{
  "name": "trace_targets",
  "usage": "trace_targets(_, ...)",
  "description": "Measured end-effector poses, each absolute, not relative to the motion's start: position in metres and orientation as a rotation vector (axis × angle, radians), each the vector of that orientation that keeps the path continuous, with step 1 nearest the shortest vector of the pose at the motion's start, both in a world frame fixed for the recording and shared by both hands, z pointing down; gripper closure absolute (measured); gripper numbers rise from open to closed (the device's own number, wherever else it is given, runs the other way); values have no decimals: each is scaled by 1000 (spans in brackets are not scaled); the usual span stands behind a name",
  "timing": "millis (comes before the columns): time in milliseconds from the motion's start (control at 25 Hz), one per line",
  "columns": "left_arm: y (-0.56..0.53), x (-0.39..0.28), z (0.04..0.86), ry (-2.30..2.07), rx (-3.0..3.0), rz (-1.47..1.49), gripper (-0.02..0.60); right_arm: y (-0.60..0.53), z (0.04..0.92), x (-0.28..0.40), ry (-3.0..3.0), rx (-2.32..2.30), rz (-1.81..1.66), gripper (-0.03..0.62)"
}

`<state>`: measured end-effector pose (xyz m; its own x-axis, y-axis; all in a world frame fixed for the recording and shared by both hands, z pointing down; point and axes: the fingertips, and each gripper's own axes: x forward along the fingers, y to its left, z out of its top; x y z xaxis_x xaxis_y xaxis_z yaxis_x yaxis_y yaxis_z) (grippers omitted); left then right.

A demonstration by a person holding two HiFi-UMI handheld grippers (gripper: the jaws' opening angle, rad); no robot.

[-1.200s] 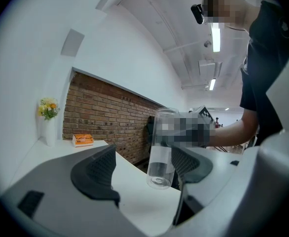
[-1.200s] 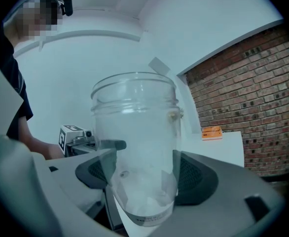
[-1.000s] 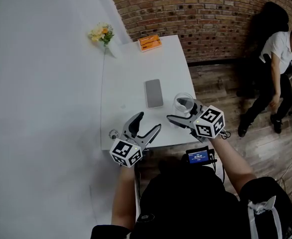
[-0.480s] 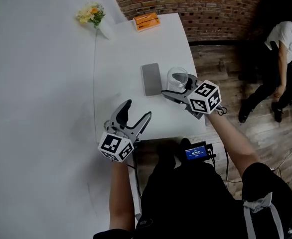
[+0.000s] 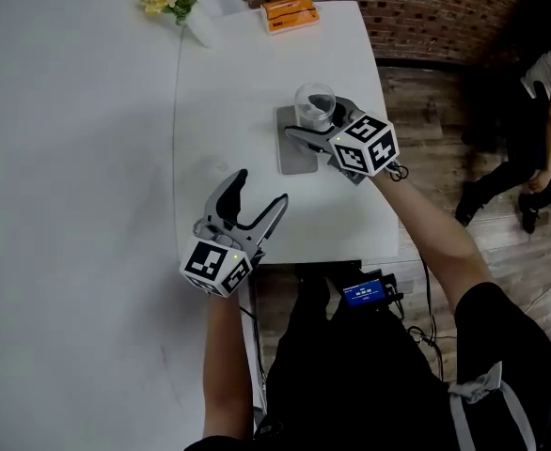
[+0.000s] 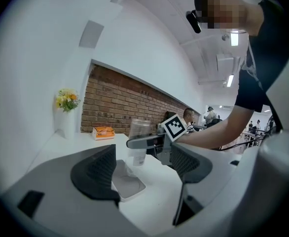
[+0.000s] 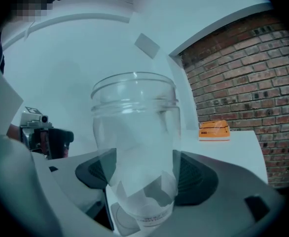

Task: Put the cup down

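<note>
On the white table point(image 5: 228, 83) below the brick wall point(image 5: 426, 7), the right tongs point(image 5: 318, 120), clamped on the clear cup point(image 5: 314, 104), have carried it from the near edge to above the grey slab point(image 5: 292, 158). Whether it touches is unclear, so lowering and release likely remain. The left tongs point(image 5: 261, 188) gape empty.

Bright, even light; gripper views bulge and darken toward their edges.

the cup point(image 5: 314, 106) hides part of the grey slab point(image 5: 296, 162) (contact unclear).
</note>
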<state>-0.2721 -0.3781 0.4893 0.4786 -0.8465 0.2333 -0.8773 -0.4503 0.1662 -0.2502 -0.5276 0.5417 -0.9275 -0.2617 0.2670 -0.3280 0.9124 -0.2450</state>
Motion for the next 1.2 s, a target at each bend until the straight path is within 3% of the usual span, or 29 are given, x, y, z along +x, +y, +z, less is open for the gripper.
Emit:
trace_targets(440, -370, -284, 510, -1460, 2403, 223, 225, -568, 560, -307, -2841, 408, 253, 221)
trace_targets(1200, -362, -288, 507, -1475, 2395, 143, 225, -558, 566, -305, -2837, 399, 225, 221)
